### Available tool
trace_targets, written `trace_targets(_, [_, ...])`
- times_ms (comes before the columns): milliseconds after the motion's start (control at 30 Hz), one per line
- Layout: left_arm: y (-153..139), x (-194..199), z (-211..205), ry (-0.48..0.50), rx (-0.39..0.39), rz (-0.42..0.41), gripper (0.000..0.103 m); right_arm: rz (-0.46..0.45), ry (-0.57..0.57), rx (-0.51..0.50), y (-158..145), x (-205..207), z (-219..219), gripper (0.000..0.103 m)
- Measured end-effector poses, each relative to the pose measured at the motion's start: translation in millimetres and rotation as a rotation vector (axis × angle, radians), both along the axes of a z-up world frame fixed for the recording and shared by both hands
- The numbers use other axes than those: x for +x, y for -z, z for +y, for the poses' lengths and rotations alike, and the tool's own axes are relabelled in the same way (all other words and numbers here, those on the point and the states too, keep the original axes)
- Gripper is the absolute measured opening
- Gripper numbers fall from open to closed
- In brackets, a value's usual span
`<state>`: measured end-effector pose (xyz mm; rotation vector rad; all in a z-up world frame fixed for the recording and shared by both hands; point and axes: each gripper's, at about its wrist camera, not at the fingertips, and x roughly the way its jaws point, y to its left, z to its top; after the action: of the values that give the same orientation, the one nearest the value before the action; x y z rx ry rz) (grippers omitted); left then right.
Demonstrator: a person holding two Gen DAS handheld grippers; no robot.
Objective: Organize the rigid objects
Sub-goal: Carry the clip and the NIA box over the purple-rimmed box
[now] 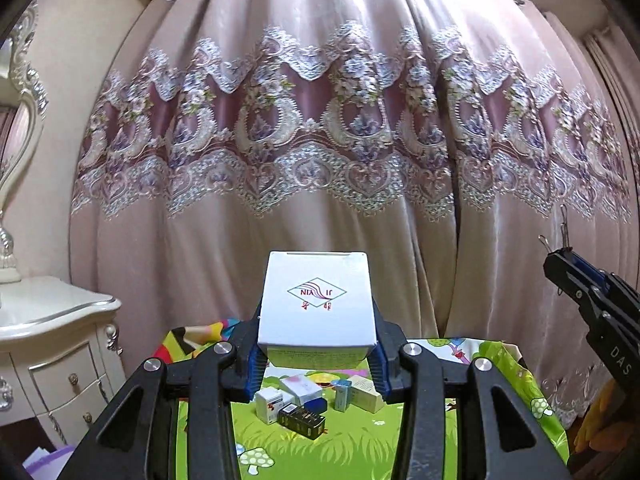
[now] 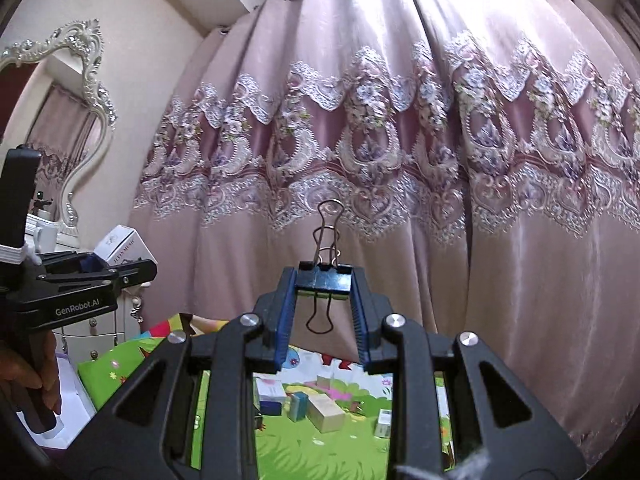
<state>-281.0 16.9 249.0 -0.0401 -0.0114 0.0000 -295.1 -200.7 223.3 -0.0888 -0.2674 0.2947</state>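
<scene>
left gripper [image 1: 318, 354] is clamped on a white box [image 1: 318, 304], fingers [image 1: 256, 364] part way apart with the blue pads pressing on the box's two sides near its lower end. box is lifted clear of the surface, red and blue diamond logo face toward the camera and reading upside down, printed green face underneath. from the right wrist view the same left gripper [image 2: 120, 270] shows at the left edge, pointing roughly level with the white box [image 2: 124, 246] sticking out past its tips, and a hand [image 2: 28, 384] wrapped round its handle. right gripper [image 2: 324, 284] has its fingers [image 2: 286, 308] closed down narrow on a black binder clip [image 2: 324, 282], pads on the clip's two ends, one wire handle standing up above the clip body, the other hanging down between the fingers. clip is in the air, in front of the pink lace-trimmed curtain [image 2: 400, 140]. in the left wrist view the right gripper [image 1: 560, 270] comes in from the right edge with the clip's wire loops showing at its tip. below both, a desk covered by a green cartoon-print cloth [image 1: 320, 448] carries a loose cluster of small boxes [image 1: 304, 400]: white, a black one lying in front, a blue one, a beige one, some touching each other. white bedside cabinet [image 1: 52, 344] stands left of the desk, ornate mirror [image 2: 76, 120] above it.
</scene>
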Motion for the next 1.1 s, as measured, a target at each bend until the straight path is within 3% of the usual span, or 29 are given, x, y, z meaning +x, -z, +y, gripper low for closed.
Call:
trace_targets(400, [22,-21,54,-0.103,-0.06,0.046,0.043,0.039,-0.121,-0.079,2,-3,39,0.03])
trace_targets(733, [52,-48,112,-0.252,-0.098,0.121,0.043,0.068,-0.363,-0.261,18,-16,123,0.03])
trace_targets(967, [95,-79,179,-0.393,-0.222,0.248,0.043,0.164,-0.561,-0.442,49,-22,199,0.03])
trace_targets(1100, [121,-94,215,-0.459,-0.3,0.319,0.043,0.265,-0.665,-0.538,71,-21,240,0.03])
